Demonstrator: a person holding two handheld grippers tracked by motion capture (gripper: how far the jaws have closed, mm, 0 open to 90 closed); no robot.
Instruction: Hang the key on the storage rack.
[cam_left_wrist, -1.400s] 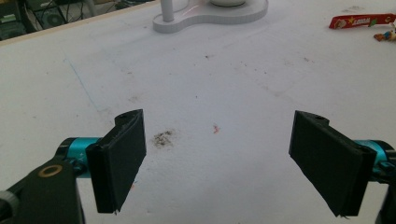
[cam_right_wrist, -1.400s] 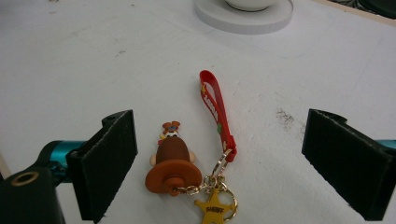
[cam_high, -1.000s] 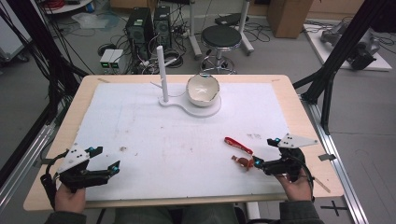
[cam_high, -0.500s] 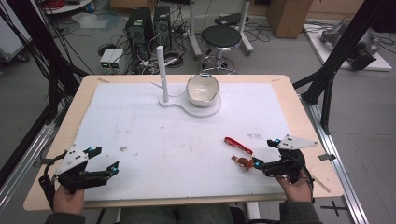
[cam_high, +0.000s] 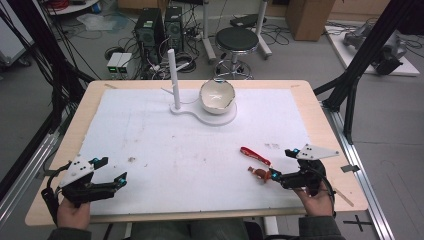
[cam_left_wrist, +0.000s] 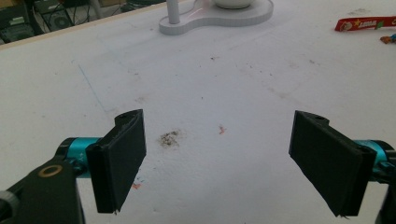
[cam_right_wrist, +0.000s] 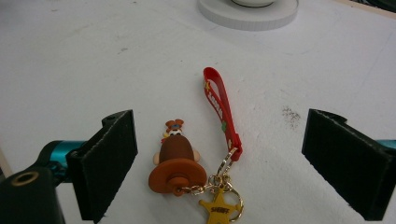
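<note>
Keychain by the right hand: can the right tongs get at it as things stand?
Probably yes. The right tongs are open with the keychain lying flat between the jaws, untouched. Nothing on the white mat blocks them; the bowl stand sits far off.

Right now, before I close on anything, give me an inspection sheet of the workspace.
Surface: white mat on wooden table; small dark stains.
Job's things: keychain with brown figure, red strap and gold star, lying flat between the right jaws.
Clutter: white stand with bowl at the far edge.
Grippers: left gripper open, nothing between jaws; right gripper open around keychain, not touching.
Cables: nothing seen on the mat.
Surroundings: stool, computer towers, floor cables.
</note>
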